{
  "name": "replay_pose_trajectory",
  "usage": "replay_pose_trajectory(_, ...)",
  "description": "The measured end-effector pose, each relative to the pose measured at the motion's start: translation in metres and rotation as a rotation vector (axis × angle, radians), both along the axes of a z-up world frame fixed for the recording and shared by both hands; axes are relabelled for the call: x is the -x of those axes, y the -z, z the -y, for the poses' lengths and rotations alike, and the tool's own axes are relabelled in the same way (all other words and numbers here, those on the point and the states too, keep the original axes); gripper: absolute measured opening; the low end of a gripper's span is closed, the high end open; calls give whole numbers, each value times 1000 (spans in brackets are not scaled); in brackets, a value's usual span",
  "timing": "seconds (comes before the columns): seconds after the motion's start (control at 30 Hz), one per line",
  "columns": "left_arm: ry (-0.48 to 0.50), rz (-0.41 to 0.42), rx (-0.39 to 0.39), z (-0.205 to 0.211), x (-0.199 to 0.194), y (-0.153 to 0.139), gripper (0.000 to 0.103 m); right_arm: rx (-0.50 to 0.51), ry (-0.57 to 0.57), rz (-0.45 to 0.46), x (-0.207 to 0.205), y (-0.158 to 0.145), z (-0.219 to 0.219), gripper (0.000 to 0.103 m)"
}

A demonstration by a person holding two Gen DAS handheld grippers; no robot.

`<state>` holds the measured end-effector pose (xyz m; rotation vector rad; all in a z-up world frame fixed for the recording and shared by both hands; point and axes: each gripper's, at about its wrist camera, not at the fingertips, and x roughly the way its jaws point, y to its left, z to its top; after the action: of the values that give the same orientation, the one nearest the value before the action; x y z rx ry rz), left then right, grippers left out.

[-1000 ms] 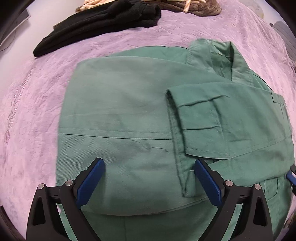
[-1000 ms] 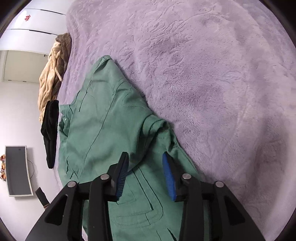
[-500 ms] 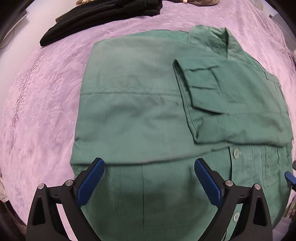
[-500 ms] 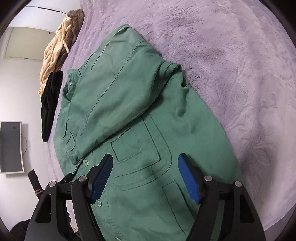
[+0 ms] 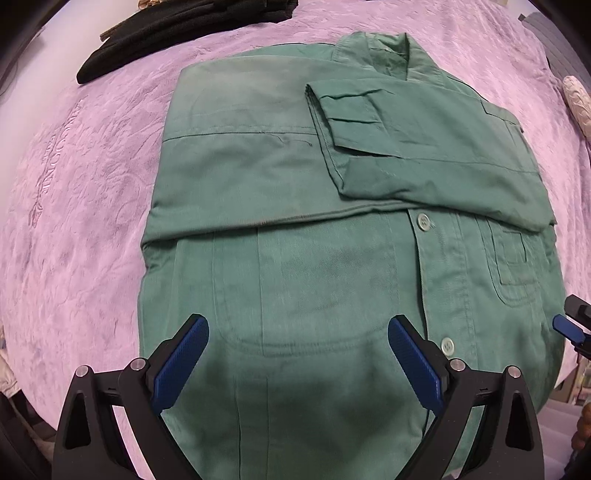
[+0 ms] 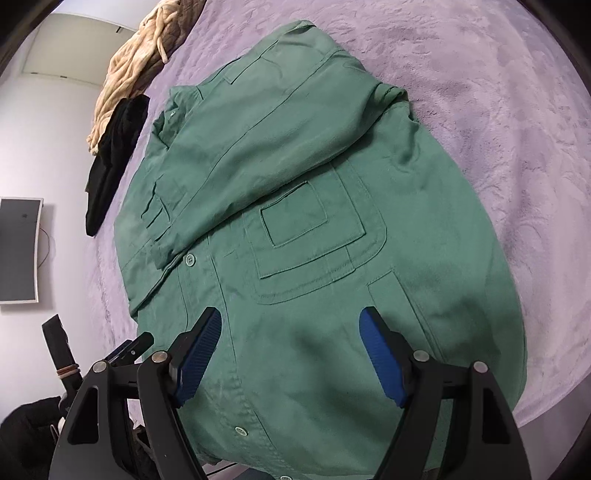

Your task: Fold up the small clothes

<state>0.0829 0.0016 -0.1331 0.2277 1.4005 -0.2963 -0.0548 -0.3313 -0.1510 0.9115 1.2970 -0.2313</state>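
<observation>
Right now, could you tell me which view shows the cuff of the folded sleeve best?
The left wrist view: the cuff lies flat and face-on near the collar. The right wrist view shows it only small and edge-on at the shirt's left side.

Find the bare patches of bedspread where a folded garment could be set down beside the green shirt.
Bare bedspread lies left of the green shirt, below the black garment, and along its other side. The far end is crowded by the black and beige clothes.
</observation>
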Motion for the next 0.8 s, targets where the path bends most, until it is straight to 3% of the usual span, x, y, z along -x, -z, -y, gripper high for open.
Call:
replay_pose_trajectory(0.23,6,-14,0,-2,31,-16,98,-8,-13,-11,10,-9,-9,80)
replay_pose_trajectory(0.53,9,-48,-18,-12,45,-15,98,-19,-17,-31,19,-11,-20,80)
replay_pose_trajectory(0.8,7,-11,-34,-21,65,-23,98,-7,-56,-22,15,-17,-31,80)
